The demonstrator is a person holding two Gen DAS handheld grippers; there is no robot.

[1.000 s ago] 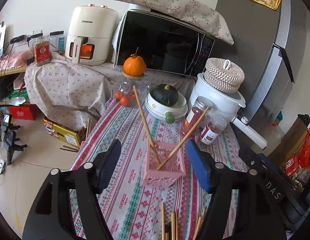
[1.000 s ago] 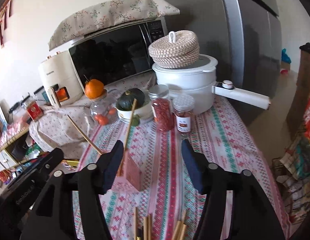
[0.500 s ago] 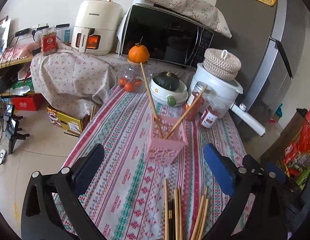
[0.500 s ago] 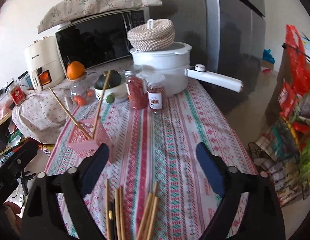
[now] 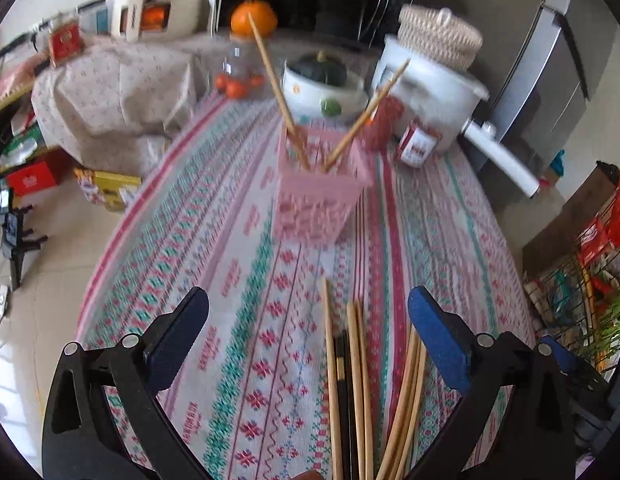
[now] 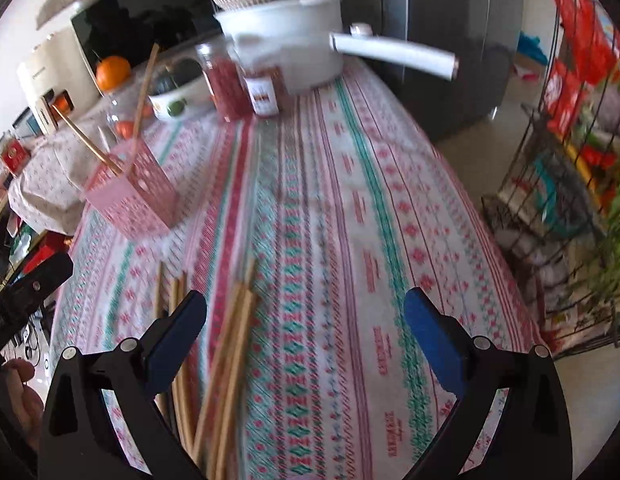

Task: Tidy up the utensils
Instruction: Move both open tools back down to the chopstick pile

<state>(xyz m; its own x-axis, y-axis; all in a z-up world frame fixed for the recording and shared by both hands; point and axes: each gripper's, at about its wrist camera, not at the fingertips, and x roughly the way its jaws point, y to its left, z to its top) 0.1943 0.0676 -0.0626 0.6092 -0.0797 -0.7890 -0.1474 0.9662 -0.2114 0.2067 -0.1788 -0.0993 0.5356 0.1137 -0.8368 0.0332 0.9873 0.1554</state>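
A pink perforated basket (image 5: 318, 200) (image 6: 133, 192) stands mid-table on the striped tablecloth (image 5: 229, 280), and two wooden chopsticks (image 5: 277, 92) lean out of it. Several loose chopsticks (image 5: 350, 380) (image 6: 229, 340) lie on the cloth near the front edge. My left gripper (image 5: 307, 304) hovers open over them; they lie between its jaws, nearer the right finger, untouched. My right gripper (image 6: 305, 304) has its jaws opening wide, and the same chopsticks sit just inside its left finger (image 6: 181, 328). The left gripper's black body (image 6: 29, 292) shows at the right wrist view's left edge.
At the table's far end stand a white pot (image 6: 285, 44) with a long handle, two jars of red contents (image 6: 225, 80), a bowl holding a dark squash (image 5: 322, 80) and an orange (image 5: 253, 20) on a glass jar. A wire rack (image 6: 558, 200) stands right of the table.
Both grippers have opened from partly closed to wide and dipped toward the table. The loose chopsticks now fill the lower part of both views, and the basket sits further away.
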